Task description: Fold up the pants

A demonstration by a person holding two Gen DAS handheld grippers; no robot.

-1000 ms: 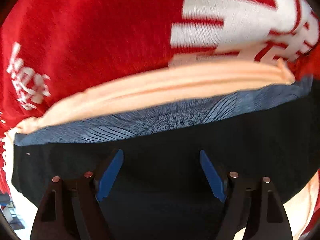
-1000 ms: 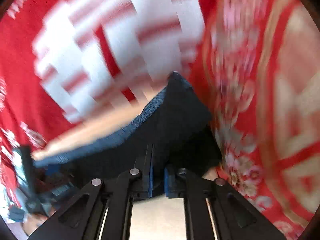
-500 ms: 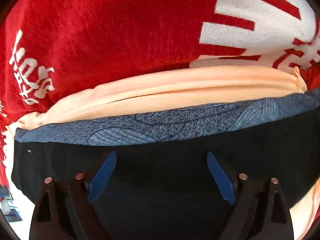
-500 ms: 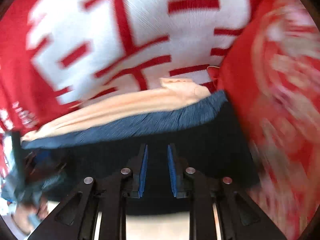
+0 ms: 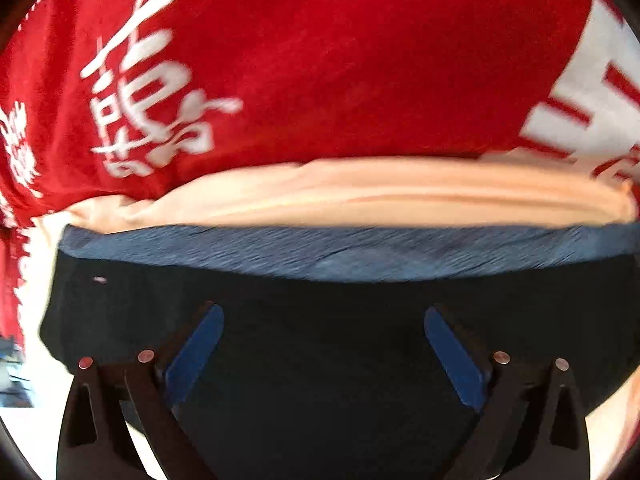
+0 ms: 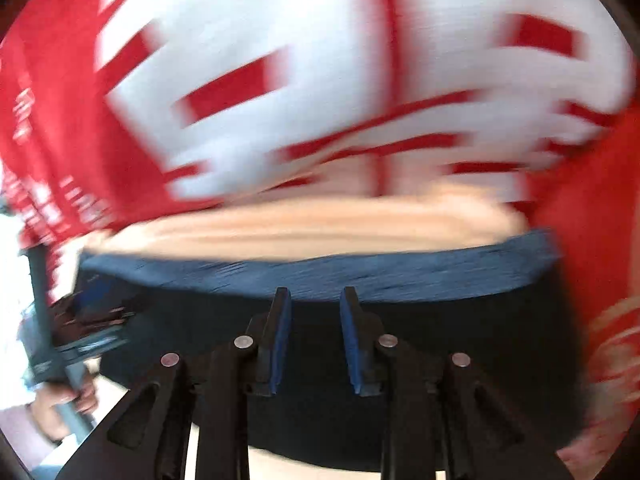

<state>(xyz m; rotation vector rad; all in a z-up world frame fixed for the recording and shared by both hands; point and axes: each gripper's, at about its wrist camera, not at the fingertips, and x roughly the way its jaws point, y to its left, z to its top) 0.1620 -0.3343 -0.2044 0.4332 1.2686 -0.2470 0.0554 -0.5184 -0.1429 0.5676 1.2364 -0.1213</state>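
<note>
Folded black pants (image 5: 320, 340) with a blue-grey patterned band (image 5: 340, 252) along the far edge lie under both grippers. My left gripper (image 5: 320, 340) hovers over the black cloth, its jaws opening wide with blue pads (image 5: 196, 352) far apart and nothing pinched. In the right wrist view the same pants (image 6: 460, 340) fill the lower half. My right gripper (image 6: 314, 308) points down at them, jaws opening, a narrow gap between the pads (image 6: 280, 340) and no cloth between them. The picture is blurred by motion.
A folded peach garment (image 5: 380, 196) lies just beyond the pants, on a red cloth with white characters (image 5: 320, 60). At the right wrist view's left edge, a hand (image 6: 64, 404) holds the other gripper's handle (image 6: 52, 340).
The left jaws have spread wider and the view slid right across the red cloth. The right jaws, shut on the pants' corner a second ago, have let go and parted; the pants now lie flat.
</note>
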